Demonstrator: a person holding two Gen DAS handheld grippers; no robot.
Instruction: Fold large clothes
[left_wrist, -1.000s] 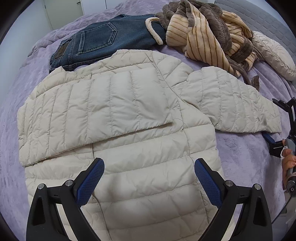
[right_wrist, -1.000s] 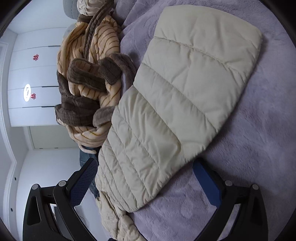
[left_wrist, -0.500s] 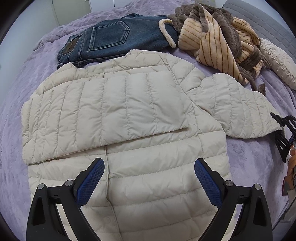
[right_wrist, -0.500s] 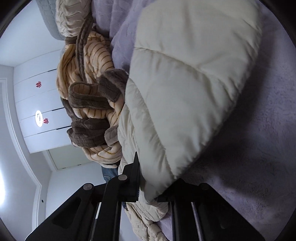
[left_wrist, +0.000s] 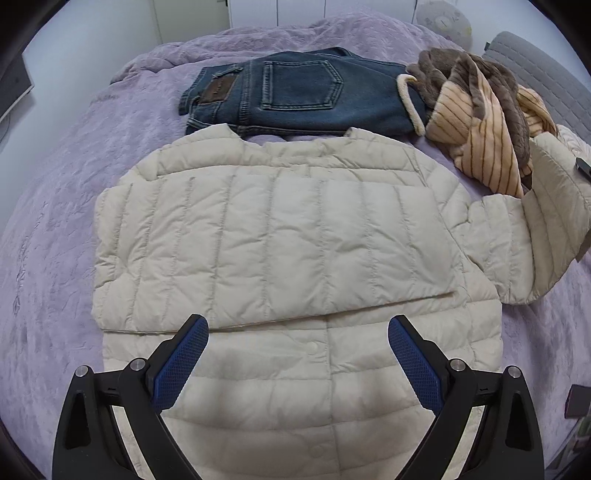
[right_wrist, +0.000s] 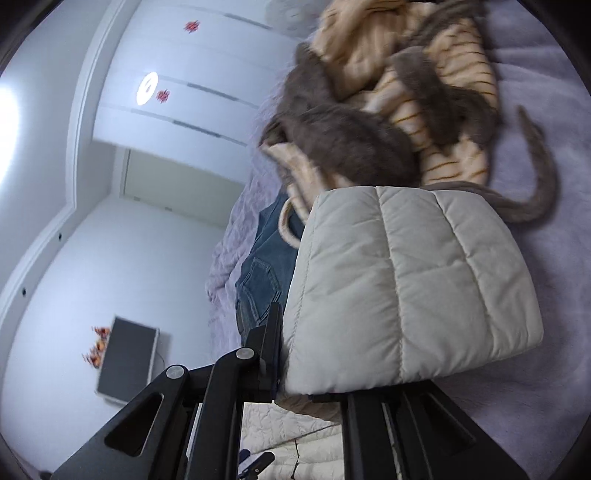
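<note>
The right gripper (right_wrist: 310, 391) is clenched on the cuff end of the jacket's right sleeve (right_wrist: 406, 288), which it holds lifted off the purple bedspread (right_wrist: 554, 369). The left gripper (left_wrist: 297, 365) hangs released, its 2 blue-padded fingers (left_wrist: 183, 360) spread wide above the lower front of the cream quilted jacket (left_wrist: 295, 369), touching nothing as far as can be seen.

The jacket lies flat on the bed with its collar toward the jeans (left_wrist: 295, 96). 1 sleeve (left_wrist: 273, 243) is already folded across the chest. The other sleeve curls upward at the right edge of the left view, beside the striped brown and tan robe (left_wrist: 480, 110).

By my reading the fold is roughly halfway: 1 sleeve done, the 2nd in hand but not yet laid over, and the body not yet folded up. The jeans and robe look untouched.
</note>
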